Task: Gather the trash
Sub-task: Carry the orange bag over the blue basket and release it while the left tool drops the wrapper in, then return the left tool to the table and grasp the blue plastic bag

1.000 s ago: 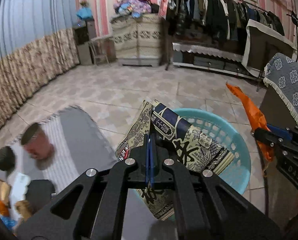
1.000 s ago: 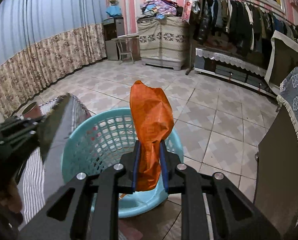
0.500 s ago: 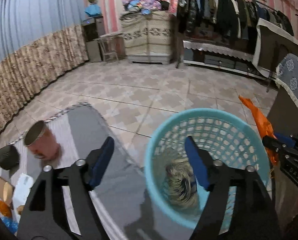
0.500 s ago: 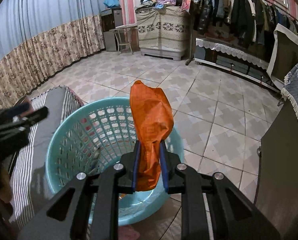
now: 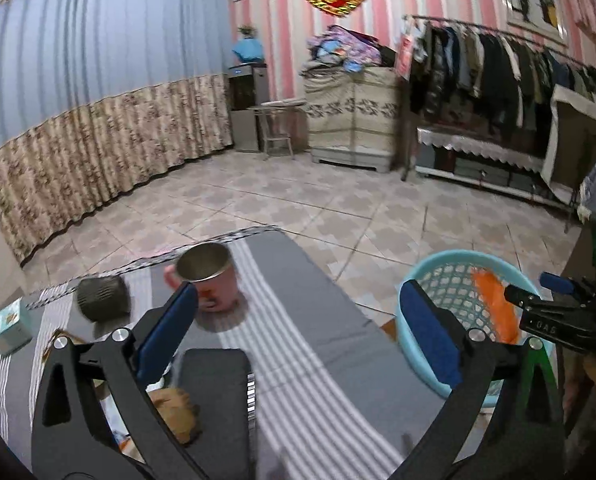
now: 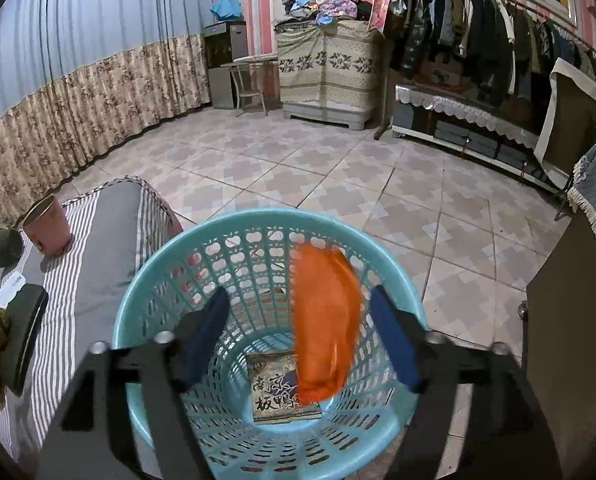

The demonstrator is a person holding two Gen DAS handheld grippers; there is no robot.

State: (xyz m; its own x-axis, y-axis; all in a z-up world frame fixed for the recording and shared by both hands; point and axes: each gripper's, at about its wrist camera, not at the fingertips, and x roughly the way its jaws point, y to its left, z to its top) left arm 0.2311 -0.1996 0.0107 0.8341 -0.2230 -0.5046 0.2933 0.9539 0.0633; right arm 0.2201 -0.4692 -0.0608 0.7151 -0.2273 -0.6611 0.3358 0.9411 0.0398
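A turquoise plastic basket [image 6: 266, 236] stands on the floor beside the striped table. My right gripper [image 6: 298, 336] is open right above it, and an orange plastic bag [image 6: 323, 320] hangs loose between its fingers, falling into the basket. A printed paper package [image 6: 276, 392] lies on the basket's bottom. My left gripper [image 5: 298, 328] is open and empty over the striped tablecloth [image 5: 298, 344]. In the left wrist view the basket [image 5: 429, 268] is at the right with the orange bag [image 5: 493, 300] in it.
On the table stand a pink metal cup [image 5: 208, 276], a dark round object [image 5: 102, 298], a small teal box [image 5: 8, 326], a black pad [image 5: 214, 392] and crumpled brown scraps [image 5: 176, 416]. A dark cabinet [image 6: 569, 320] flanks the basket's right. Tiled floor lies beyond.
My left gripper opened, dropped the printed package into the basket and swung left over the table. My right gripper opened over the basket and released the orange bag.
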